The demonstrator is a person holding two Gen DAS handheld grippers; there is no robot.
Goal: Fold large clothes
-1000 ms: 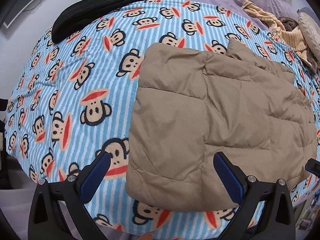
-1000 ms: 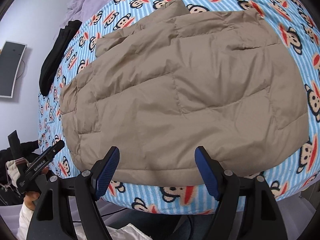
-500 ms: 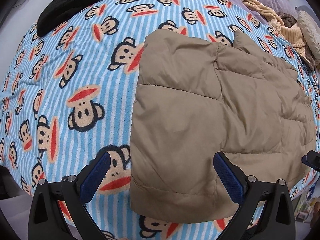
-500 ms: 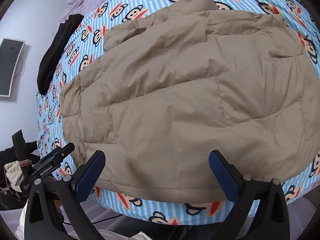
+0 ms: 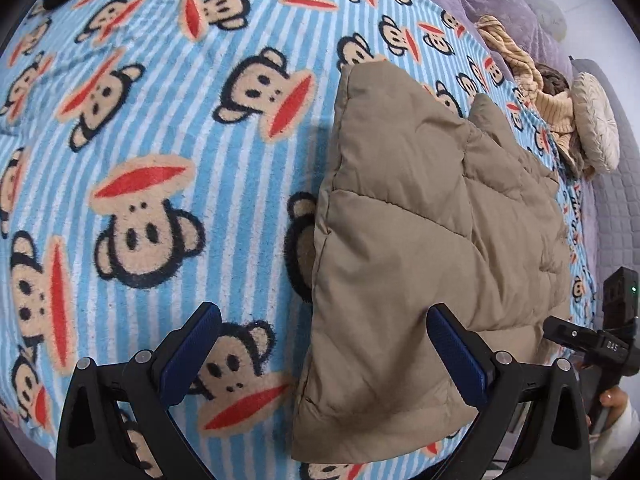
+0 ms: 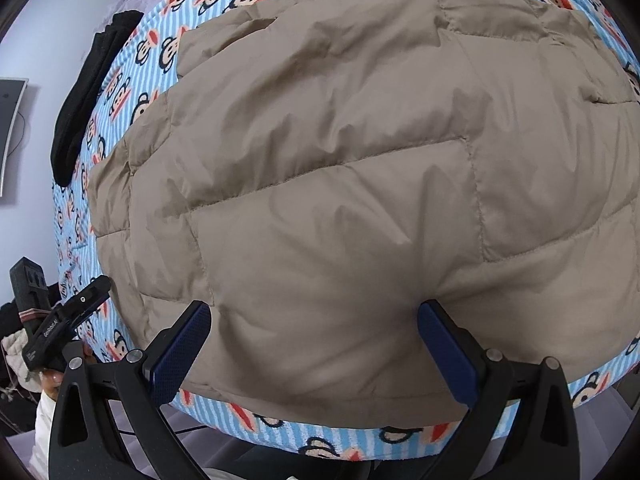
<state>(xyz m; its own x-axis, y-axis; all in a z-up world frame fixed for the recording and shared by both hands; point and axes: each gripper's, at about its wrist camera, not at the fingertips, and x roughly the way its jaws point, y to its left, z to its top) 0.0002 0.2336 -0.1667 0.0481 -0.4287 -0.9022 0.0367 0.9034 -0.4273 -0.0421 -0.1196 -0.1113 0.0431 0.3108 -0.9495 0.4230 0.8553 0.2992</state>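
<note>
A tan quilted puffer jacket (image 5: 420, 248) (image 6: 340, 160) lies flat on a bed covered by a blue striped monkey-print blanket (image 5: 160, 160) (image 6: 360, 436). My left gripper (image 5: 324, 354) is open, low over the jacket's near left corner, one finger over the blanket and the other over the fabric. My right gripper (image 6: 314, 344) is open and straddles the jacket's near hem, with fabric bulging between its fingers. Each gripper also shows at the edge of the other's view.
A black garment (image 6: 88, 96) lies at the bed's far left edge. A beige knit sweater (image 5: 532, 92) and a round cushion (image 5: 596, 124) sit at the far right, with purple bedding (image 5: 500, 4) behind. A wall monitor (image 6: 10, 132) hangs left.
Both grippers have come down and forward toward the jacket's near edge, so it fills more of each view. The jaws stay open.
</note>
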